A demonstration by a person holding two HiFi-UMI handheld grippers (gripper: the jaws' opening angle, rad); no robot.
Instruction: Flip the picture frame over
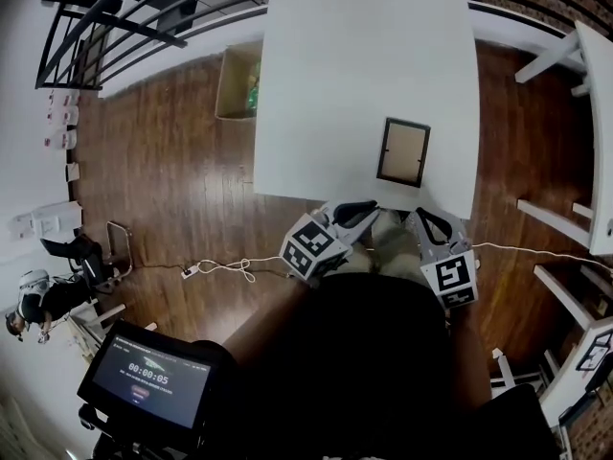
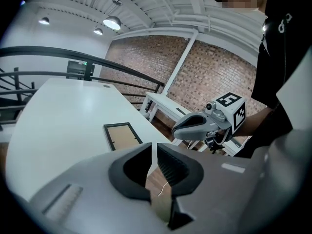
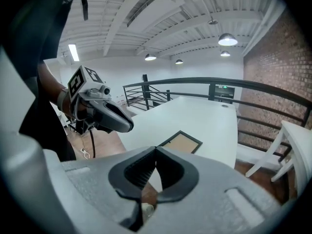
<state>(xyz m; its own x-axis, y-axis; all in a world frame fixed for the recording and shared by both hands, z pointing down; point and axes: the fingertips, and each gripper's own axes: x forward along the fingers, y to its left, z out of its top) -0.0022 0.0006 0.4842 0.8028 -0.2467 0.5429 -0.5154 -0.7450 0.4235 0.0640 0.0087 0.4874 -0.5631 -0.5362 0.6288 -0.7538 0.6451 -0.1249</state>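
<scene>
Lying flat on the white table [image 1: 354,56], the picture frame [image 1: 403,151] shows a tan panel inside a dark border and sits toward the tabletop's lower right corner in the head view, near both the lower edge and the right edge. The rest of the tabletop, above and to the left of it, is bare white surface. Just below the table's lower edge, over the wood floor, hang both tools, neither touching the frame: the left gripper [image 1: 370,208] has its jaws parted by only a narrow slit with nothing between them, and the right gripper [image 1: 421,215] has its jaws pressed together on nothing. Each carries a cube of black-and-white square markers. A cardboard box [image 1: 238,80] stands on the floor against the table's left edge, white benches [image 1: 594,113] line the right side of the frame, and a dark railing [image 1: 124,17] crosses the upper left. A white cable [image 1: 225,266] trails over the floor. At the lower left a screen [image 1: 148,377] reads 00:00:05.
</scene>
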